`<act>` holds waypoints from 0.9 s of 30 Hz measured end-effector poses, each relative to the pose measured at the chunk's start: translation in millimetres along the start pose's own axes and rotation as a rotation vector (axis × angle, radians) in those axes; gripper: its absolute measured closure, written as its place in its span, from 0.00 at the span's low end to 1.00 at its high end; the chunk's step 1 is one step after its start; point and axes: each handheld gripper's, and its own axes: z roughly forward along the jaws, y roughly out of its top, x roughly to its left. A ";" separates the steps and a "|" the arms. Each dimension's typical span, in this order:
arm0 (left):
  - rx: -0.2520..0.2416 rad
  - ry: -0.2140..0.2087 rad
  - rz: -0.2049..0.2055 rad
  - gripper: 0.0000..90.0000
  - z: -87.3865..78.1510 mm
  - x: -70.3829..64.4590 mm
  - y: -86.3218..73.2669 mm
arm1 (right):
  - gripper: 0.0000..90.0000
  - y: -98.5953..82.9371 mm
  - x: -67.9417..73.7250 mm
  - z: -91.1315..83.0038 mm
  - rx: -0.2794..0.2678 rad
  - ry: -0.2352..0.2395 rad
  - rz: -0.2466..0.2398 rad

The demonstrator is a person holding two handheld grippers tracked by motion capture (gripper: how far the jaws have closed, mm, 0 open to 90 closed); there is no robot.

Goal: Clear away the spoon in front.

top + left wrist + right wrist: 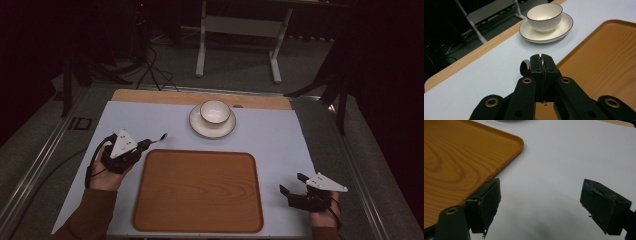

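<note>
1. The left tool (145, 144) is clenched on a thin metal spoon (159, 137), whose small end pokes out past the jaw tips toward the middle of the desk (280, 135).
2. In the left gripper view the spoon (525, 66) sits edge-on between the 2 shut jaws, its rounded end showing just left of them, above the pale mat.
3. The right tool (292, 186) is released, jaws wide apart and holding nothing; it rests low over the desk just right of the wooden tray (200, 220).
4. A white bowl (215, 112) stands upright on a saucer (197, 125) beyond the tray's far edge.
5. Judged progress: the spoon is picked up, but it is not yet set down; the tray is bare, and bowl and saucer stay untouched, so most of the work seems left.
</note>
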 end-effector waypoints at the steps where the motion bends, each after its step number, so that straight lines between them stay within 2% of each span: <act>1: 0.000 0.000 0.000 0.99 0.0 0.0 0.0 | 0.19 0.0 0.0 0.0 0.000 0.000 0.000; 19: 0.017 -0.003 -0.003 0.99 -9.4 -5.3 -10.7 | 0.19 0.1 1.7 2.1 0.005 0.006 -0.004; 27: 0.011 -0.008 -0.006 0.99 -22.8 -8.0 -20.0 | 0.19 -0.1 1.3 1.8 0.006 0.003 -0.003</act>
